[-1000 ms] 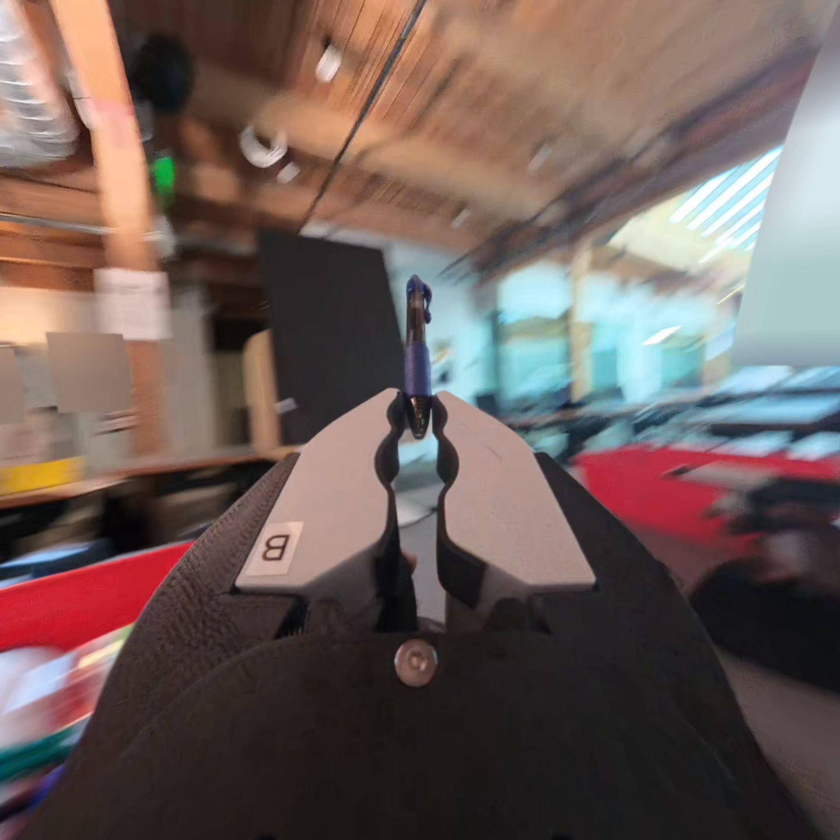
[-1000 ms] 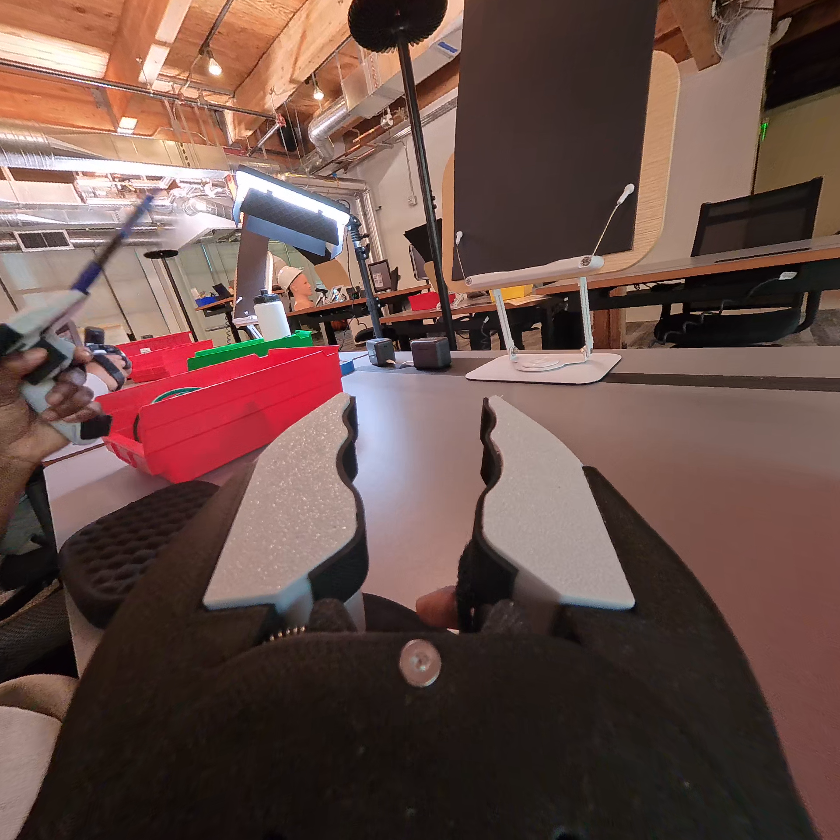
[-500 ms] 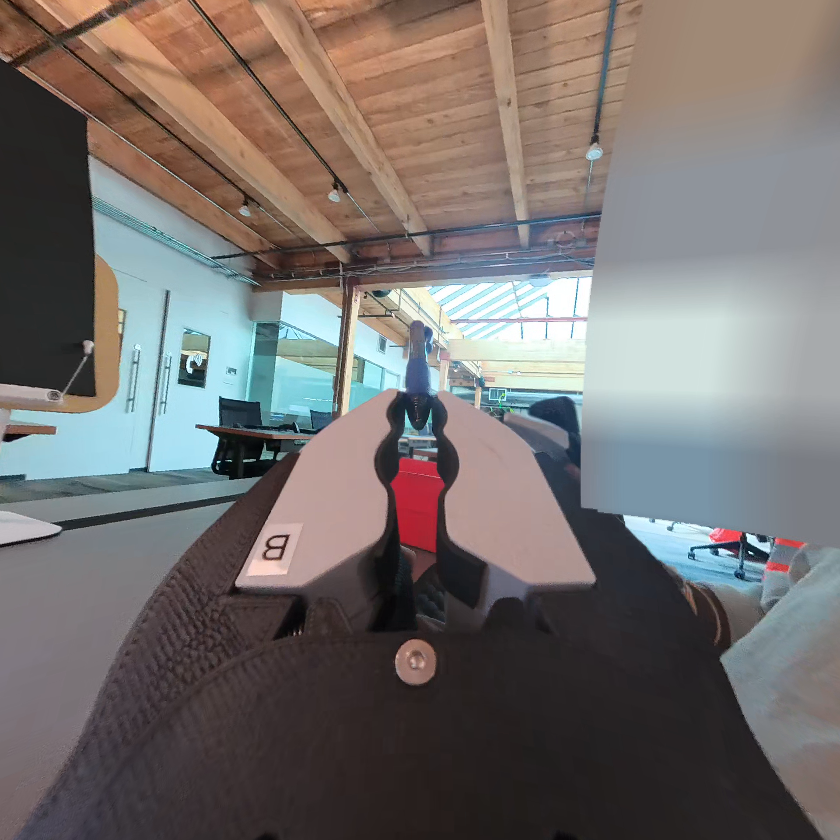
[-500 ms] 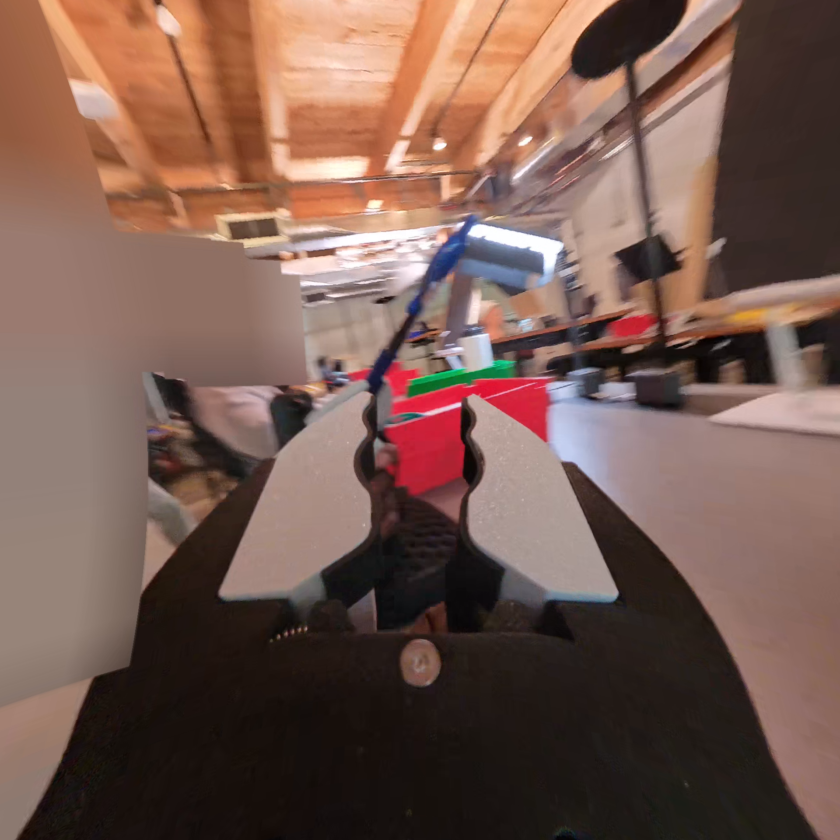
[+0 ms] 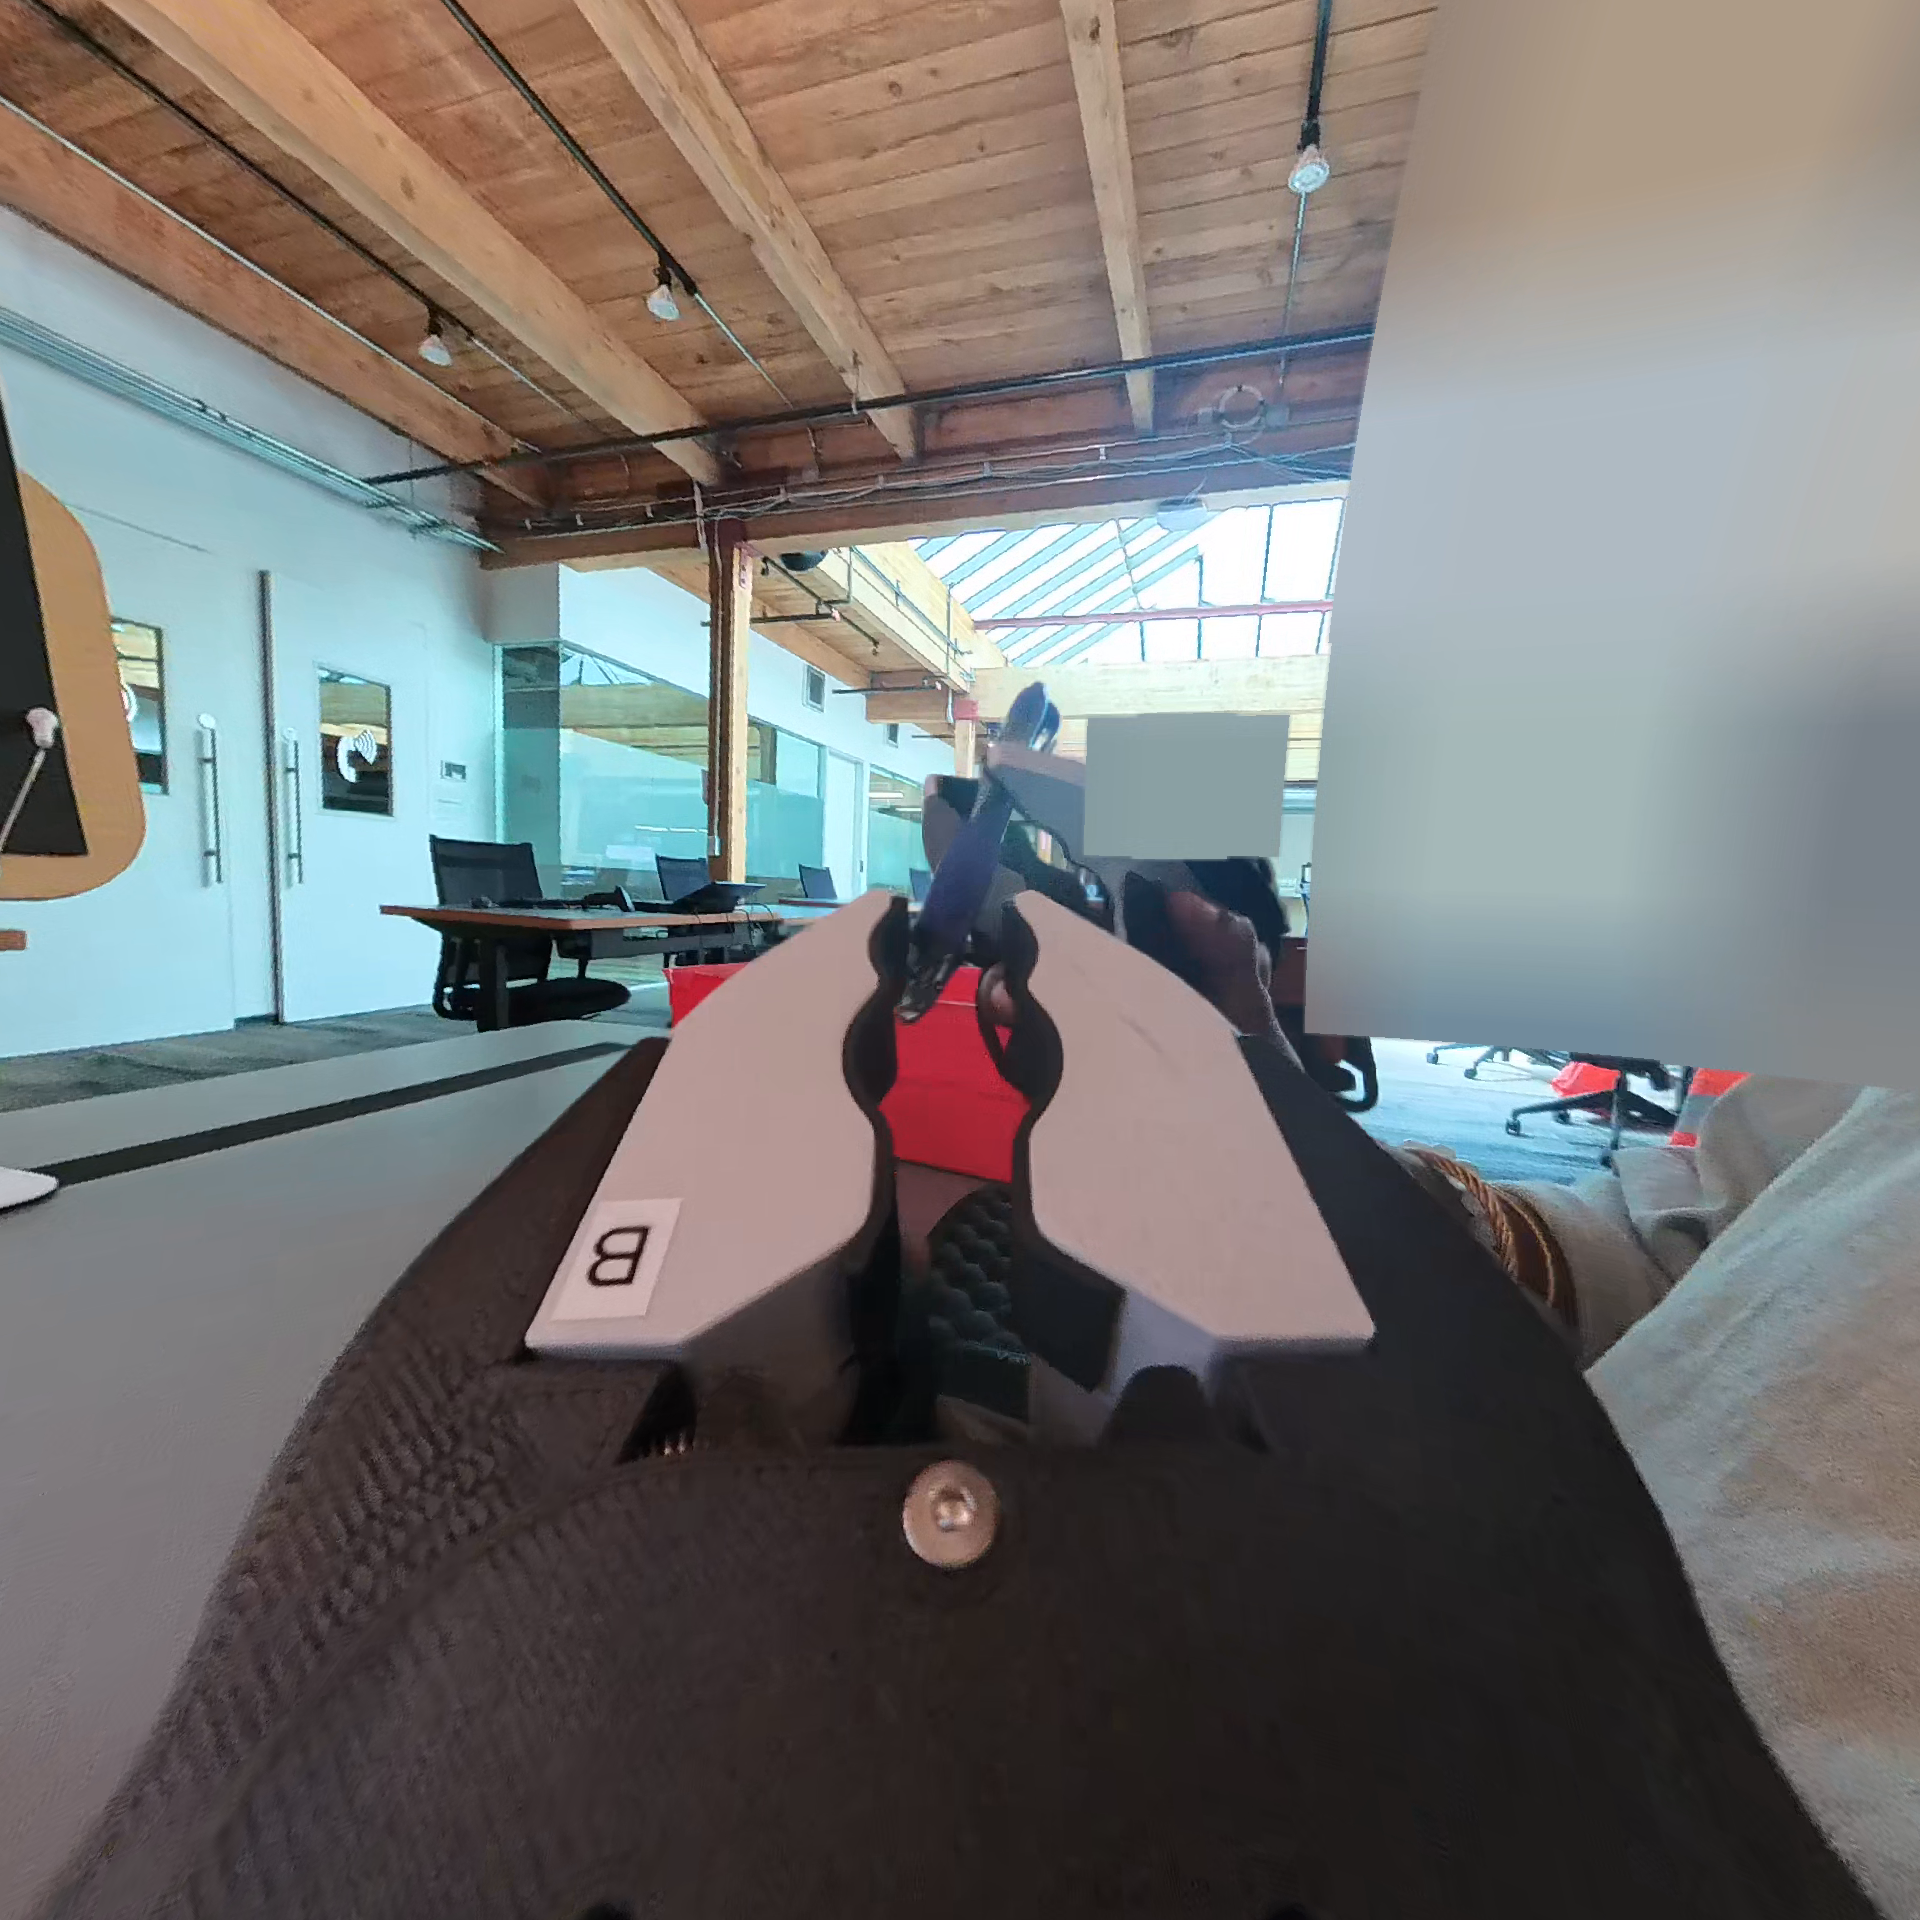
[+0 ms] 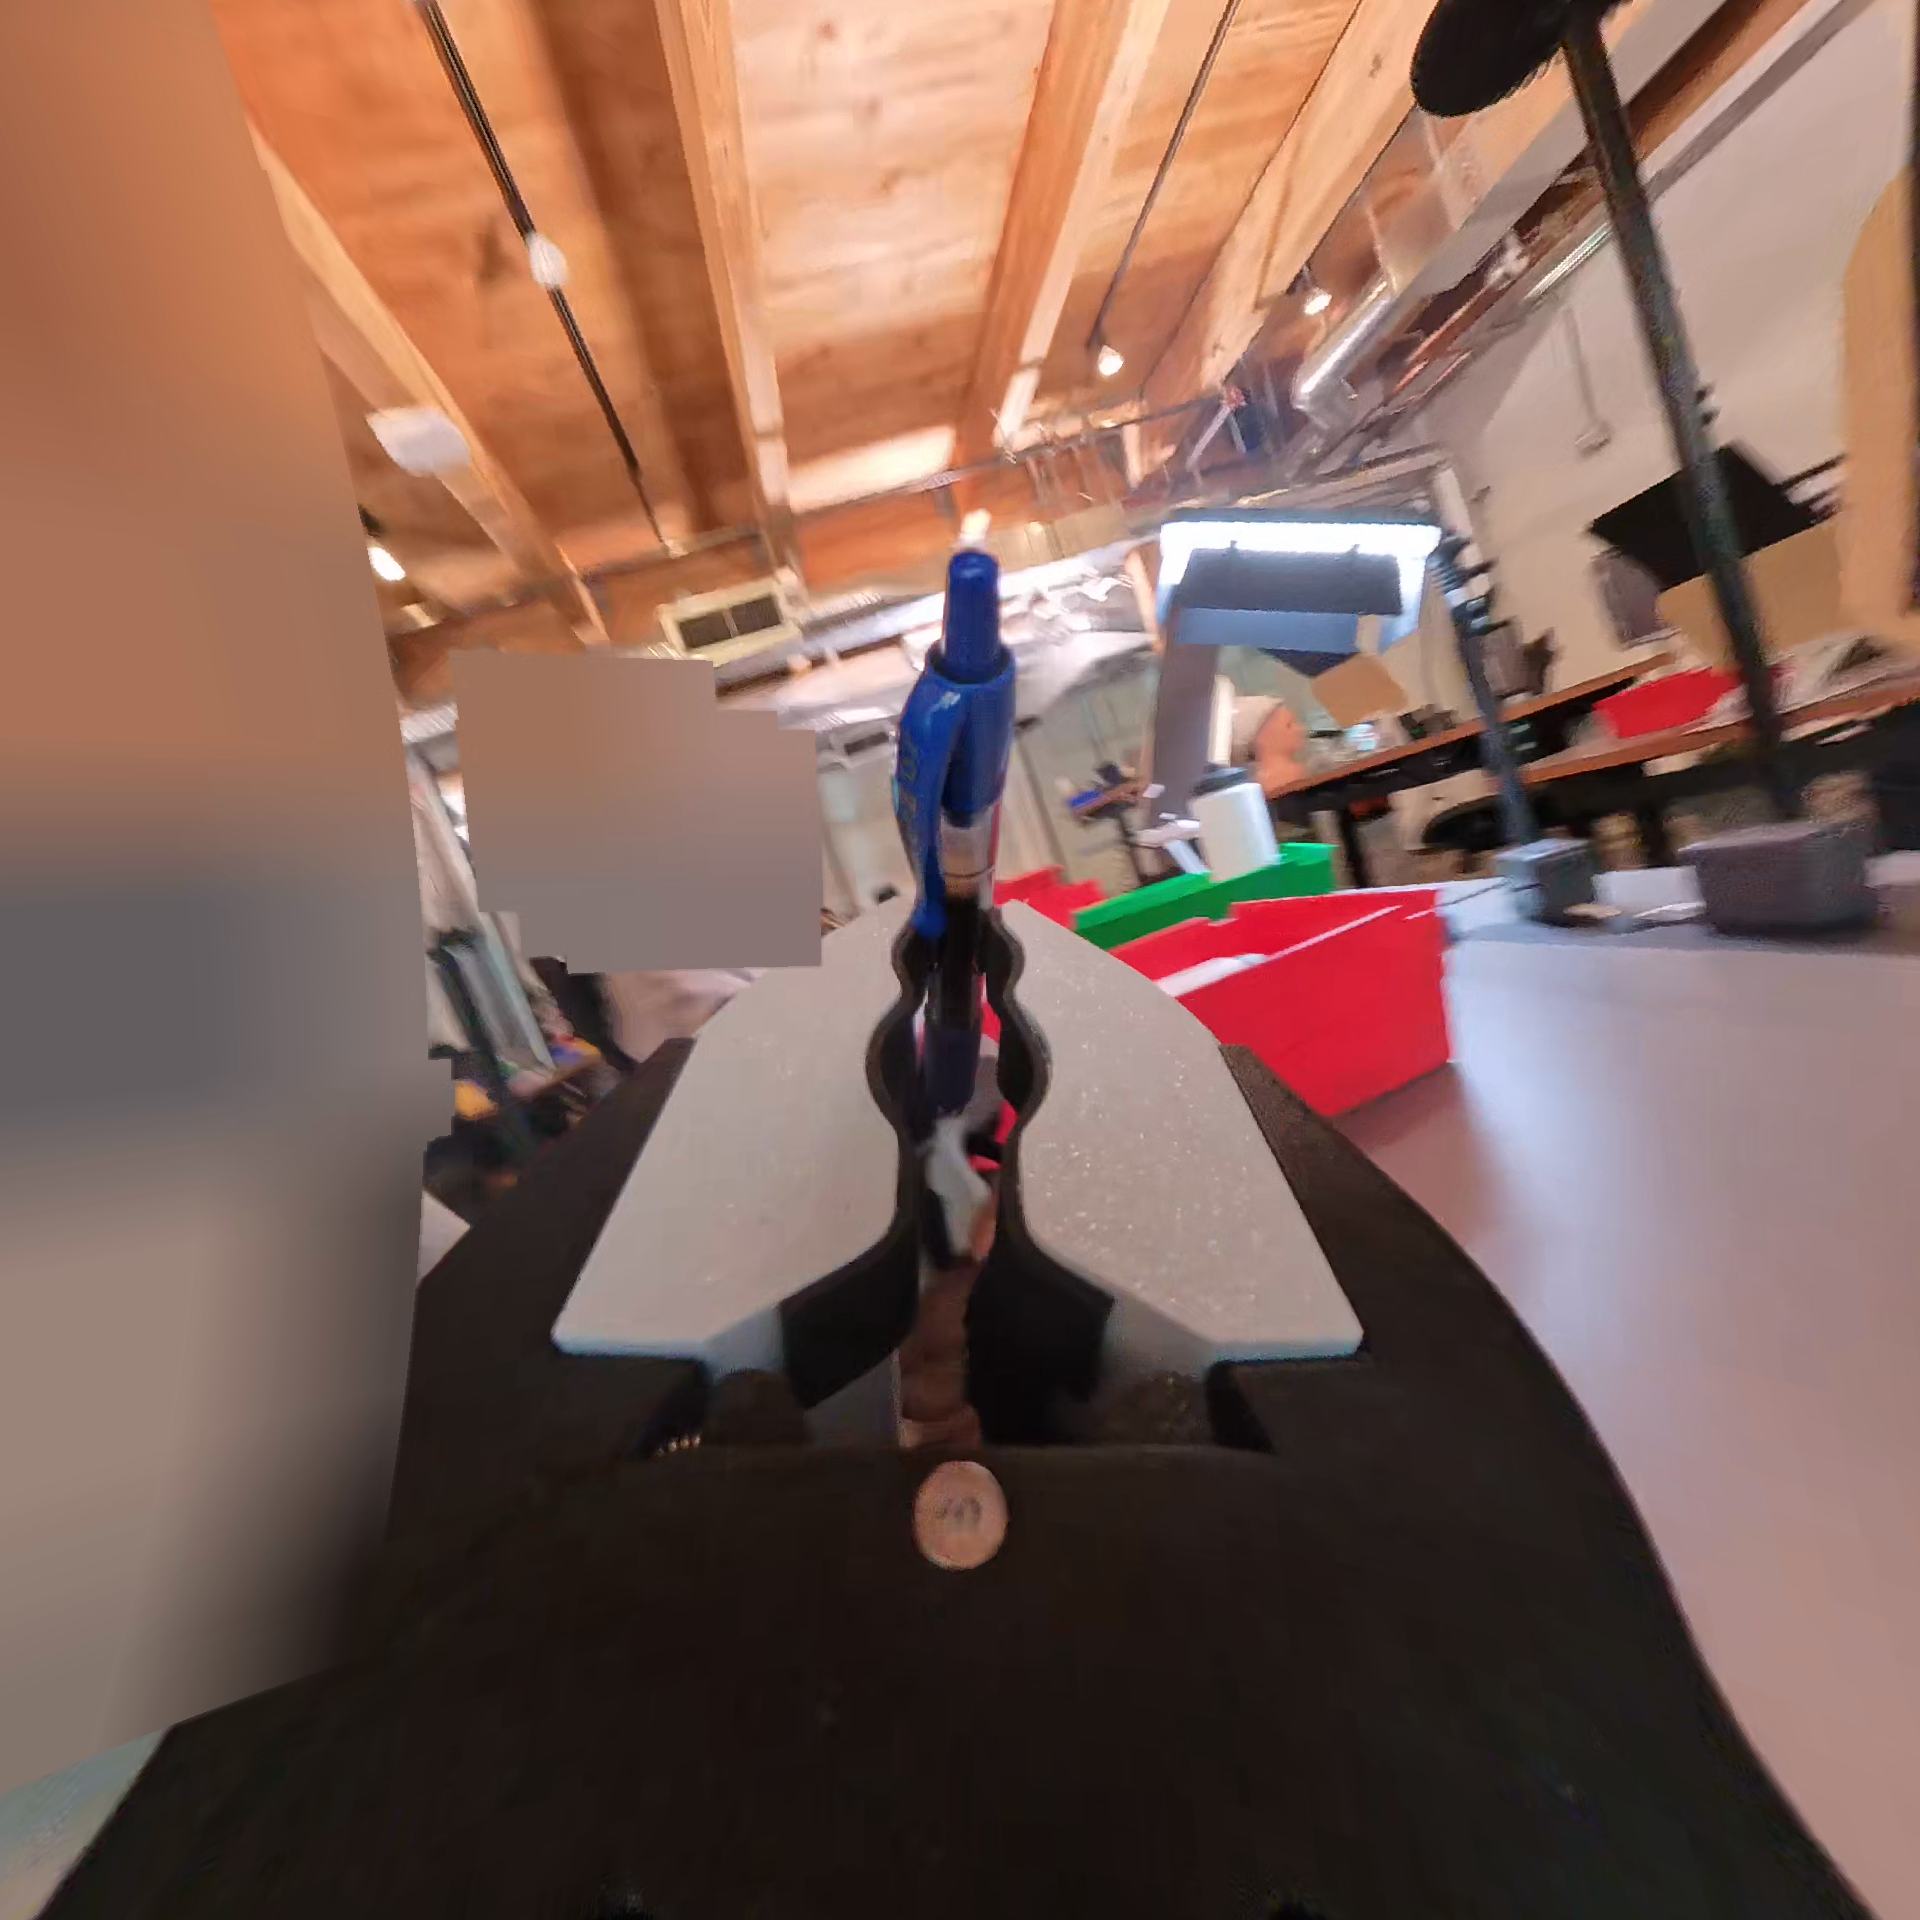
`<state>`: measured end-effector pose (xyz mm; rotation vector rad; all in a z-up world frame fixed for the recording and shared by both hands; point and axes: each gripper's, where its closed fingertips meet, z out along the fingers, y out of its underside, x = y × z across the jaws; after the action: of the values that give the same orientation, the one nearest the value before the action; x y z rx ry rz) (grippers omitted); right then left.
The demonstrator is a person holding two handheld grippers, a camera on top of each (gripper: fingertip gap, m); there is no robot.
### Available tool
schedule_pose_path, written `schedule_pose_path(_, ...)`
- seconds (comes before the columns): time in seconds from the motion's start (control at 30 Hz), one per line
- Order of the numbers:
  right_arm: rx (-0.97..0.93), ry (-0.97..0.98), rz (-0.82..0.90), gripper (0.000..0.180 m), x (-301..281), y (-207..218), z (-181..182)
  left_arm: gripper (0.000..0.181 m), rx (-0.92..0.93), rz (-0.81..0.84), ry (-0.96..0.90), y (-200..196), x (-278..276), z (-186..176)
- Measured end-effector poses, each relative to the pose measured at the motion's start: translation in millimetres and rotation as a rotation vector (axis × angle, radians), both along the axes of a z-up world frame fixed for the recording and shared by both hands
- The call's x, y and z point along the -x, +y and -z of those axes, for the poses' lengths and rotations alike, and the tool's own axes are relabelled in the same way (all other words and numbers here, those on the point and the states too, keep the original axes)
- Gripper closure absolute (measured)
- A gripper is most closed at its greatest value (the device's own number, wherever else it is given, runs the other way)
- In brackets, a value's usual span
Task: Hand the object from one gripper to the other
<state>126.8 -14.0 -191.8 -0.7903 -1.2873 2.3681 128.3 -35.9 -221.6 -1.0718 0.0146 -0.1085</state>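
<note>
Blue pen [image 6: 961, 727] upright, pinched in right tool [image 6: 958, 935]; left tool [image 5: 951, 925] parted around its tip.

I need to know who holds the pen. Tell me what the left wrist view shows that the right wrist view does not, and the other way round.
Only the left wrist view: the left gripper with its fingers parted, the pen tip loose in the gap, and office chairs at a far desk.

Only the right wrist view: the right gripper closed on the pen barrel, a green bin, and a lit lamp panel.

Both: the blue pen, a red bin, the grey table and the wooden ceiling.
</note>
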Motion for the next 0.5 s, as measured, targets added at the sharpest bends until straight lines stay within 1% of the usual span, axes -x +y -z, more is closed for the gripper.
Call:
schedule_pose_path(0.03,-0.086,0.028,0.066,0.17,0.1,3.7,0.1,0.159,-0.005,-0.014,0.006,-0.7,0.2,-0.5)
schedule_pose_path(0.1,-0.329,0.079,0.239,0.17,3.5,12.1,3.7,0.152,0.011,-0.063,0.035,0.4,2.3,0.6)
schedule_pose_path(0.27,-1.161,0.201,0.904,0.17,20.2,59.1,12.8,0.138,0.112,-0.255,0.209,12.0,3.5,0.2)
schedule_pose_path(0.33,-1.411,0.239,1.11,0.17,21.6,70.0,13.8,0.136,0.116,-0.318,0.213,16.4,1.8,-8.3)
schedule_pose_path(0.37,-1.493,0.258,1.161,0.17,22.0,69.9,15.9,0.135,0.099,-0.328,0.206,17.4,-1.0,-14.4)
schedule_pose_path(0.4,-1.544,0.263,1.177,0.17,23.0,67.7,19.8,0.136,0.084,-0.328,0.19,18.3,-4.5,-20.1)
schedule_pose_path(0.5,-1.603,0.255,1.158,0.17,26.3,60.5,30.3,0.136,0.143,-0.32,0.182,28.4,-12.6,-21.6)
